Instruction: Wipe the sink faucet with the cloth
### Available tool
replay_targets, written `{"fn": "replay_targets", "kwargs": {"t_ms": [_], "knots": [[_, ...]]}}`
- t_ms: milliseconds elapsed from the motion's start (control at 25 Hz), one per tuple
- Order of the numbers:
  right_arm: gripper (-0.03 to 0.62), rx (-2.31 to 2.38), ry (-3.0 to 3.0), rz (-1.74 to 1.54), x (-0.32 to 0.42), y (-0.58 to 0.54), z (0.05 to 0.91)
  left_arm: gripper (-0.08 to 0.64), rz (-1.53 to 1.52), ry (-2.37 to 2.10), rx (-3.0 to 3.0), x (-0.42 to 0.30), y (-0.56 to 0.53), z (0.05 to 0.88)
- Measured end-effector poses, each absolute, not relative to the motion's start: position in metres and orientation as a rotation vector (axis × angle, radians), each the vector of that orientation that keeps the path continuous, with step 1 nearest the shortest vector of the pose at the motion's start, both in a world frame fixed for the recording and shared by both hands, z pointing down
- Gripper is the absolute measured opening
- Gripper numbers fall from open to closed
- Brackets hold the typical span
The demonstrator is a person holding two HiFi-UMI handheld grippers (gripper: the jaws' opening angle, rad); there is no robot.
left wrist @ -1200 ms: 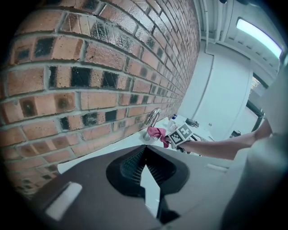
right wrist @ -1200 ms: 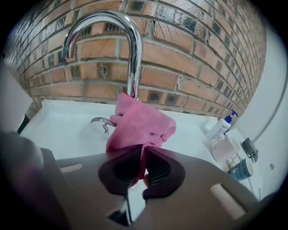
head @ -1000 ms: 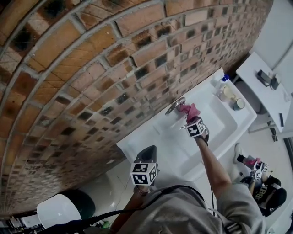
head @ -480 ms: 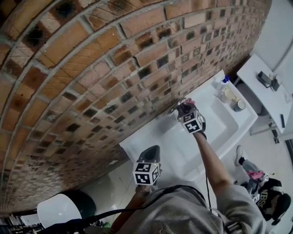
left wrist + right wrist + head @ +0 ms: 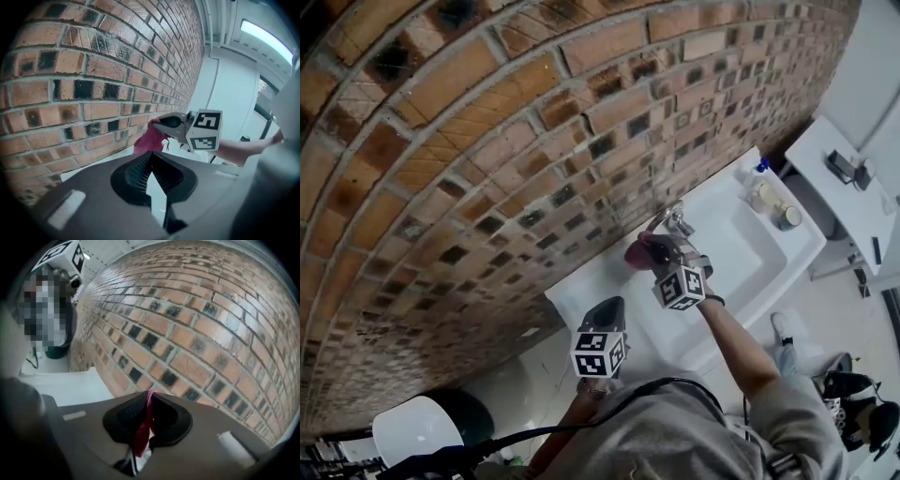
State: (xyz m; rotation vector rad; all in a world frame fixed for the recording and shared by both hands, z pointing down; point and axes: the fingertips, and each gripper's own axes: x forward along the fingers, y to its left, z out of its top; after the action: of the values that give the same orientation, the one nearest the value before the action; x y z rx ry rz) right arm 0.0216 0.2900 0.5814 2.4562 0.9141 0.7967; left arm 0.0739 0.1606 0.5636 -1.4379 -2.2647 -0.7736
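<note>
Head view: the right gripper [image 5: 652, 255], pinching the soft pink cloth [image 5: 639, 251], has pulled back left off the shiny metal faucet [image 5: 675, 221] on the white sink [image 5: 745, 251]. One wipe looks done. The left gripper [image 5: 606, 311] waits nearer, closed and empty.

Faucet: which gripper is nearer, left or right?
Right. The right gripper, holding the cloth, is just beside the faucet; the left gripper hangs well back by the sink's near edge.

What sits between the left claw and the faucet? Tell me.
The right claw, shut on the pink cloth, sits between the left claw and the faucet, over the white sink. The head view shows it; the left gripper view confirms.
</note>
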Motion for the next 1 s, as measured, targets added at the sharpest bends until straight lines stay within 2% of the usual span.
{"fn": "replay_targets", "kwargs": {"t_ms": [280,520,720,1000], "knots": [[0.021,2.321,1.370,0.799,-0.062,0.389,0.558,0.014,-0.754,-2.271,-1.426,0.073,0.156,0.559],[0.020,2.357,1.618,0.980,-0.128,0.429,0.618,0.014,-0.805,-2.205,-1.471,0.094,0.156,0.573],[0.018,2.403,1.535,1.290,-0.131,0.420,0.713,0.014,-0.806,-2.202,-1.452,0.088,0.167,0.579],[0.018,2.273,1.095,1.600,-0.151,0.399,0.770,0.014,-0.799,-2.231,-1.424,0.071,0.178,0.578]]}}
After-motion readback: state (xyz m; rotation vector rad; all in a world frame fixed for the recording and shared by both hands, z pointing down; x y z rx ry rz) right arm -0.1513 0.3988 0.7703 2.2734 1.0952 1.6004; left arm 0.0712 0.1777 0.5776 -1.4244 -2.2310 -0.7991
